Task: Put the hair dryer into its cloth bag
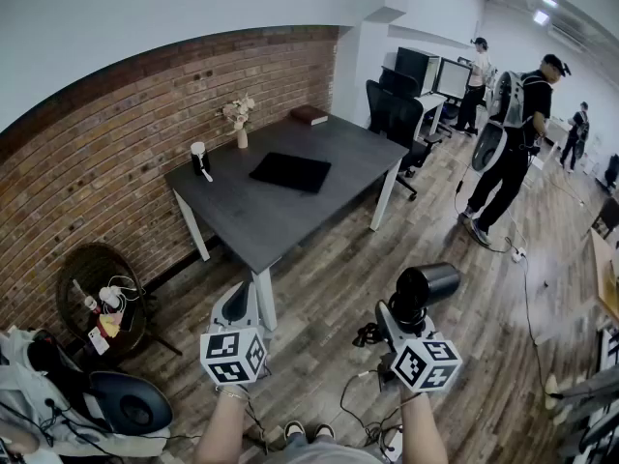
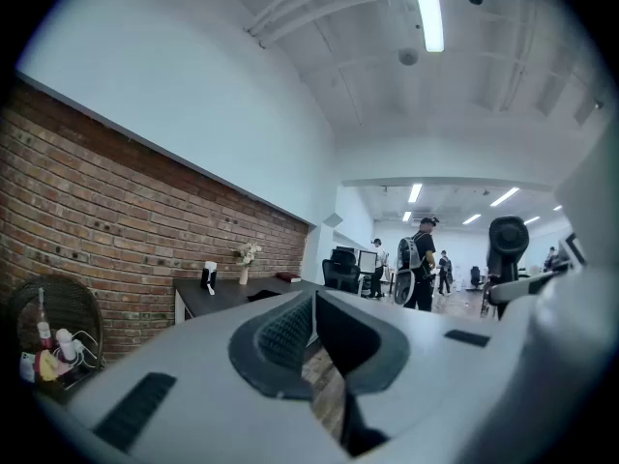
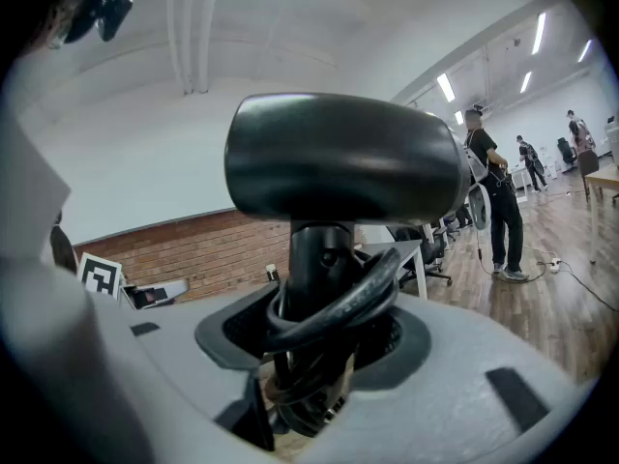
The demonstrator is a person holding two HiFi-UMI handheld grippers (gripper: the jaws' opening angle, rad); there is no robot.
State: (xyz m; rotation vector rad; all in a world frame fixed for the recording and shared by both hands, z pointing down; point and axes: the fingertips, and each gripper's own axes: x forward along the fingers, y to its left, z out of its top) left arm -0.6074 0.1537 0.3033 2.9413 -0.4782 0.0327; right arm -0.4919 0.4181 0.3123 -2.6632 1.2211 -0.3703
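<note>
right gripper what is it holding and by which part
The right gripper grips the black hair dryer by its handle, with the wrapped cord caught between the jaws too. The left gripper is shut on nothing.

We hold black hair dryer [image 1: 426, 284] upright in our right gripper [image 1: 395, 325], on the near side of the dark table [image 1: 261, 222], our left gripper [image 1: 235, 307] just off the table's near corner, black cloth bag [image 1: 290, 172] flat mid-table, flower vase [image 1: 239, 122] at the table's far edge

We count two grippers at the bottom, the left gripper [image 1: 238, 300] and the right gripper [image 1: 398, 319]. There is one hair dryer [image 1: 427, 284], one dark table [image 1: 251, 222], one black cloth bag [image 1: 290, 172], one vase [image 1: 241, 136], one book [image 1: 309, 115] and three people [image 1: 477, 77], [image 1: 513, 143], [image 1: 578, 129] at the upper right.
</note>
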